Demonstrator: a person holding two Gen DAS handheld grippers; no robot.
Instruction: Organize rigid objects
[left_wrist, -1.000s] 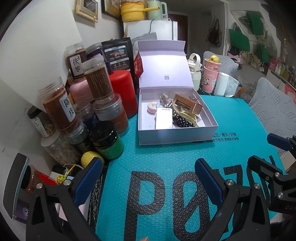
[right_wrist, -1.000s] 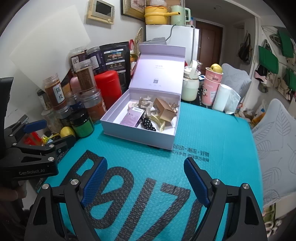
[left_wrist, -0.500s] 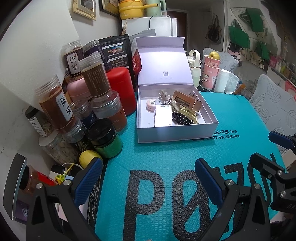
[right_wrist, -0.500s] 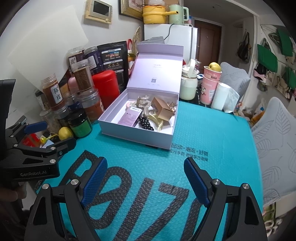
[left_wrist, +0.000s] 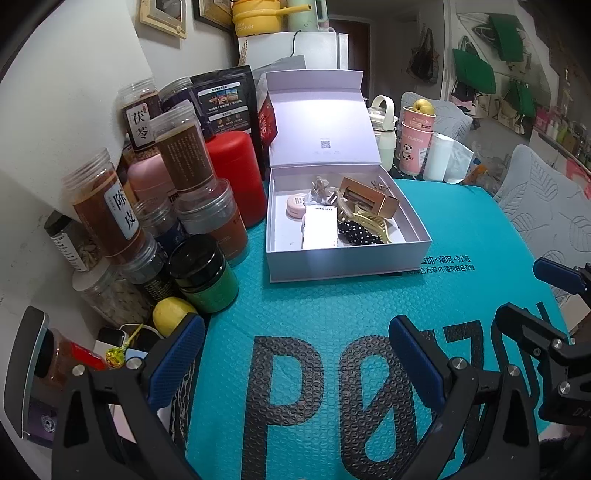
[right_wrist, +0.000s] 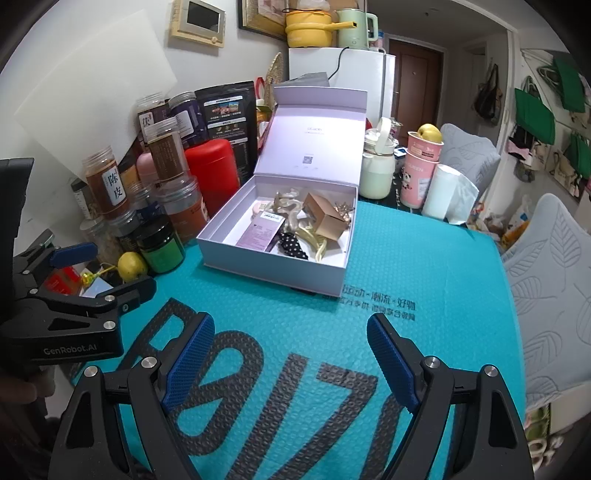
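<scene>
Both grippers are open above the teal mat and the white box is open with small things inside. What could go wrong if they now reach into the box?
1. The gold rectangular case, yellow hair claw and black polka-dot hair tie lie piled together in the open white gift box; a grab may catch two at once.
2. The stacked clear plastic jars stand close beside the box; the left gripper could topple them.
3. The upright lid could fall shut if bumped.
</scene>
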